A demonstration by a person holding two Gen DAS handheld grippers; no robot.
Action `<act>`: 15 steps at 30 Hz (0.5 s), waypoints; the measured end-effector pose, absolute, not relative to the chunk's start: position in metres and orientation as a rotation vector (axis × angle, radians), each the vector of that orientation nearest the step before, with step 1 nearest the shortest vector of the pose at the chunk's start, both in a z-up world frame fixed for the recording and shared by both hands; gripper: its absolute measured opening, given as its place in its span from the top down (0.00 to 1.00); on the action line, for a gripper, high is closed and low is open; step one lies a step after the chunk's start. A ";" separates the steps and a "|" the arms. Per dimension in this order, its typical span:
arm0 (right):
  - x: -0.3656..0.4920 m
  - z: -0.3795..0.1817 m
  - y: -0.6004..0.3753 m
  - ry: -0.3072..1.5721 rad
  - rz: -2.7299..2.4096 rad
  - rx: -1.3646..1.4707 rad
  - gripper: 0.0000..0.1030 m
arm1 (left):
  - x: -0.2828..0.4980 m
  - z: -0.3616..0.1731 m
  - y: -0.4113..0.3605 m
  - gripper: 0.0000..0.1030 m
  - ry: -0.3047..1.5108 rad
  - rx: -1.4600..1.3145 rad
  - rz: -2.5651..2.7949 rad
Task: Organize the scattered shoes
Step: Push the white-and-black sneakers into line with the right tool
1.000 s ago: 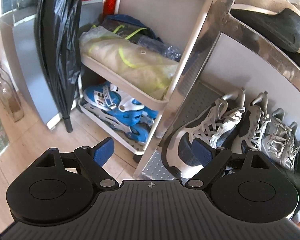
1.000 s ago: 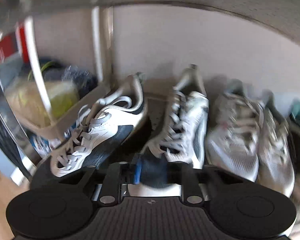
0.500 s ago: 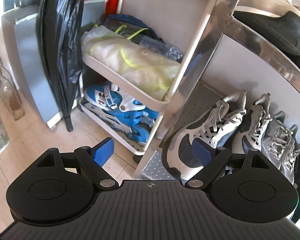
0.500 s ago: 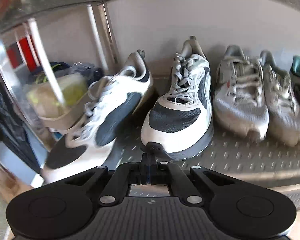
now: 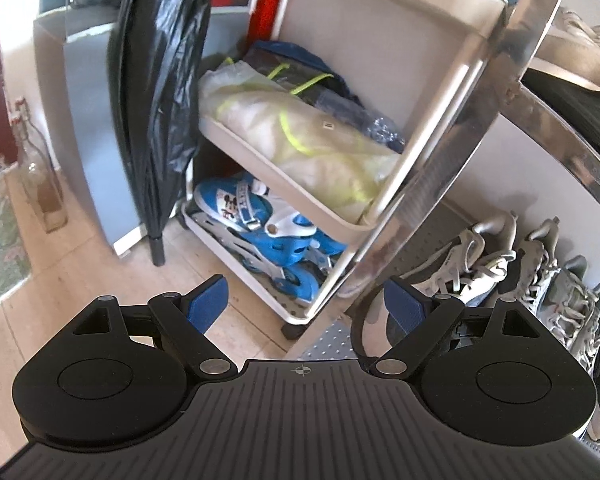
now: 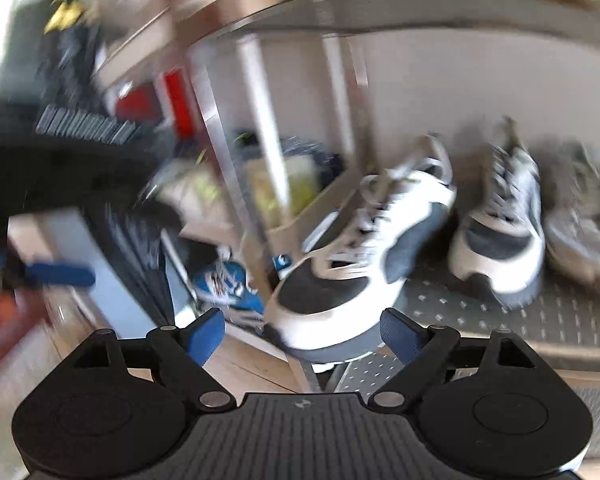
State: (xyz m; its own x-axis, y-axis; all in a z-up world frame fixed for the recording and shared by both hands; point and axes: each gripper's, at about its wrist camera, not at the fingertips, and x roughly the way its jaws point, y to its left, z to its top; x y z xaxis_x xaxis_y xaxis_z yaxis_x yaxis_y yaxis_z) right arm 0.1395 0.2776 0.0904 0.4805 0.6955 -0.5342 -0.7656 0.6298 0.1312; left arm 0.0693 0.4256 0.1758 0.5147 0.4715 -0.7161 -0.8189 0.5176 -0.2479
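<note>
**Skewed white-and-navy sneaker at the left end of the bottom shelf**

The white-and-navy sneaker (image 6: 364,256) lies on the perforated metal shelf (image 6: 500,312) at the left end of the row. It is turned at an angle, with its toe projecting past the shelf's front edge. Its mate (image 6: 500,232) stands just beside it to the right, toe forward, followed by a grey sneaker (image 6: 584,232). The right wrist view is motion-blurred.

The right gripper (image 6: 302,330) sits directly in front of the skewed sneaker's toe. Its jaws have just been opening and now stand wide. The toe shows in the gap above the blue pads (image 6: 204,332); neither pad presses on it and nothing is held.

The left gripper (image 5: 306,302) is also spread wide and empty. It hangs over the tiled floor, in front of the rack's chrome upright (image 5: 452,152). In the left wrist view, the same sneaker (image 5: 460,268) lies behind and just right of the right-hand pad.

Left of the rack stands a white cart (image 5: 380,40) holding blue inline skates (image 5: 268,236) on its lowest tier and bagged items (image 5: 300,140) above.
</note>
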 end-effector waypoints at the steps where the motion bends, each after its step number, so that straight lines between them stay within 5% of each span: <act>1: 0.137 0.088 0.285 0.583 0.883 -0.166 0.17 | 0.069 0.176 0.425 0.13 0.630 -0.623 0.838; 15: 0.162 0.066 0.306 0.687 0.747 -0.191 0.27 | 0.068 0.175 0.425 0.13 0.642 -0.622 0.825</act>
